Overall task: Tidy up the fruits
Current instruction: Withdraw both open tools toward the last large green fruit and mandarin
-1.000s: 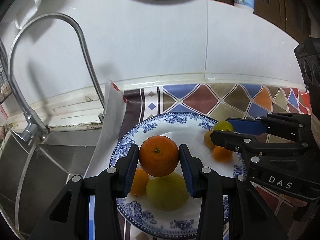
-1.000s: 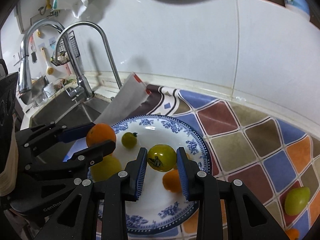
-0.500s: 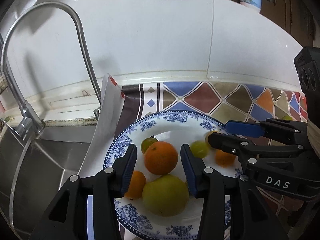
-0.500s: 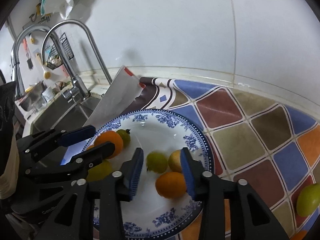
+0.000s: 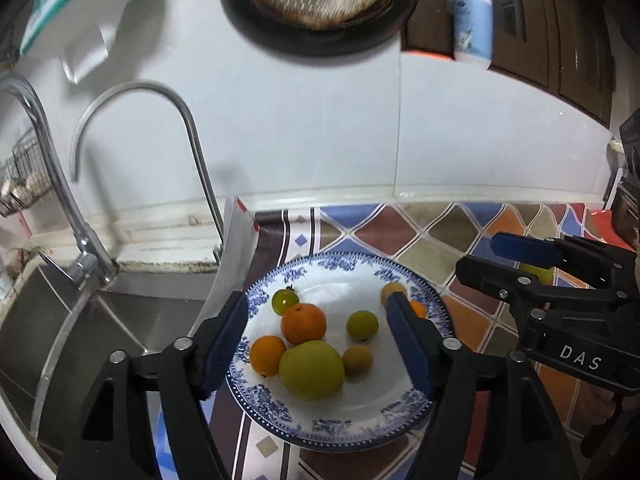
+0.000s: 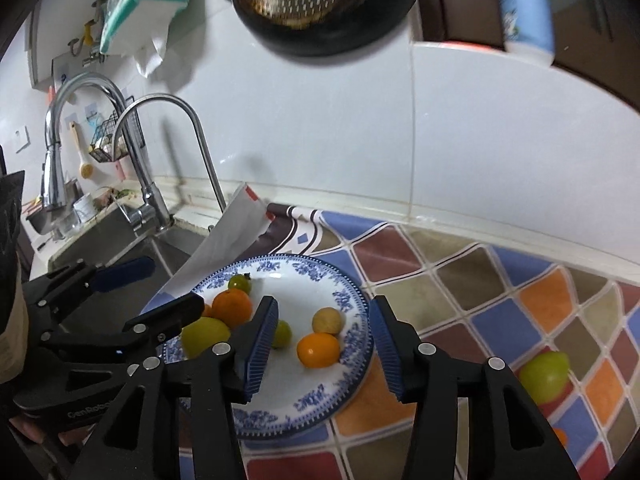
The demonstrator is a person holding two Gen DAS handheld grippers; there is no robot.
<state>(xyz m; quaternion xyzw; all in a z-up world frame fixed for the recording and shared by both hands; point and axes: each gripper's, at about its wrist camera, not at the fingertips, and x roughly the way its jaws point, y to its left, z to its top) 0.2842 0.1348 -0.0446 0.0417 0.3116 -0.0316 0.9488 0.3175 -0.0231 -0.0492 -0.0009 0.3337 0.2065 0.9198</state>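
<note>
White plate (image 5: 348, 428), rimmed in blue floral print and dotted edging. On it: two orange fruits (image 5: 303, 323), one large yellow-green fruit (image 5: 311, 370), small green fruits (image 5: 362, 325), dull yellow fruits (image 6: 327, 320). Bench (image 6: 480, 280) covered in diamond pattern of blue, brown, orange, olive, outlined white. Green fruit (image 6: 545, 376) seen on bench. Both tools black, pads blue. Wall tiled white.
</note>
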